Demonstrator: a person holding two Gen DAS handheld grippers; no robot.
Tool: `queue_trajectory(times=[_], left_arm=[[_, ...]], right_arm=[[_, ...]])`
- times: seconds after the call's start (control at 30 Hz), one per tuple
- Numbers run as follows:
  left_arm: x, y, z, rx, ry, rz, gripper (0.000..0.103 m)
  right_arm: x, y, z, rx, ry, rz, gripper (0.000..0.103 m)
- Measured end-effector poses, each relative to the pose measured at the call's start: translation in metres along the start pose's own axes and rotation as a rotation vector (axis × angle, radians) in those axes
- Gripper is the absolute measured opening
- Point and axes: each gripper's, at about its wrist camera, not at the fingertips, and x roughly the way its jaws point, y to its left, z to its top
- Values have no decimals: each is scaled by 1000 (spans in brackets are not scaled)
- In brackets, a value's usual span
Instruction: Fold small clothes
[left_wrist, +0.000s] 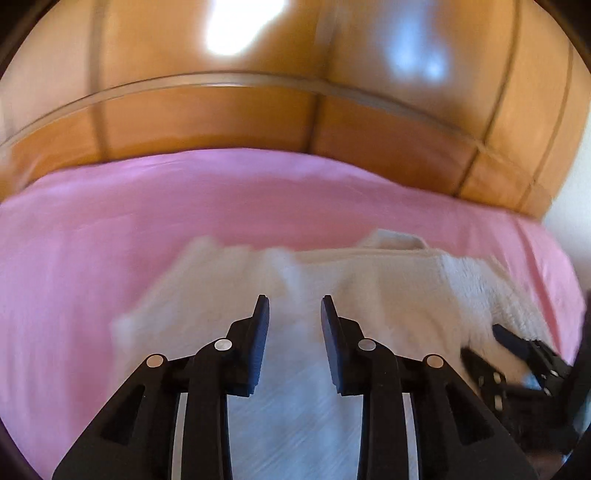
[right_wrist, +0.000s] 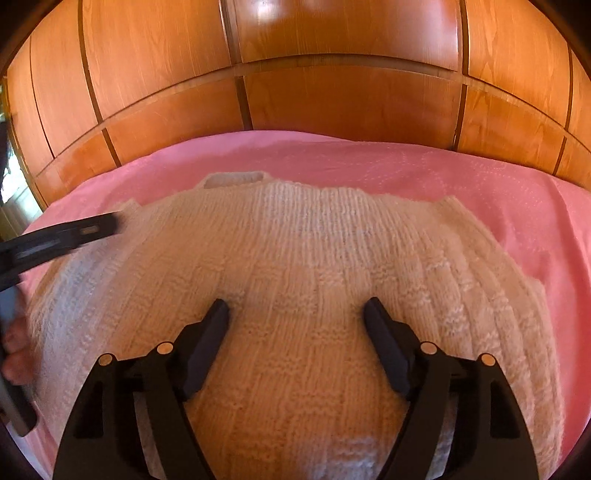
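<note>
A small cream knitted sweater (right_wrist: 295, 277) lies flat on a pink bedsheet (right_wrist: 443, 173). It also shows, blurred, in the left wrist view (left_wrist: 369, 288). My right gripper (right_wrist: 296, 308) is open and empty, low over the sweater's middle. My left gripper (left_wrist: 294, 302) is open with a narrower gap, empty, over the sweater's left part. The left gripper appears at the left edge of the right wrist view (right_wrist: 66, 232), and the right gripper at the right edge of the left wrist view (left_wrist: 517, 350).
A wooden panelled wardrobe (right_wrist: 332, 74) stands behind the bed. The pink sheet (left_wrist: 110, 221) stretches to the left and far side of the sweater. The left wrist view is motion-blurred.
</note>
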Motion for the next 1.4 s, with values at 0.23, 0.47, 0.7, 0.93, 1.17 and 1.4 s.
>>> queue_trajectory(times=[0.23,0.47,0.7,0.93,1.17,1.4], left_arm=[[-60,98,-50,-207,33,60,42],[-79,116,-101,-304,86,-106,49],[-78,100,-112,-184,101,8,14],[-101,86,-107,-119,63,135,15],[-131,69,-88,-44,-47,198,49],[-135,59,-70,-6,-81,206,49]], right_arm=[[-3,0,1,-2,-4,10,77],[-4,-1,-2,-3,-3,26,77],[-19,-11,-14,-17,-7,52,76],[-25,-14,-20,-12,-25,56,77],[-26,-14,-20,-12,-29,55,77],[-45,-10,-19,-30,-11,25,89]])
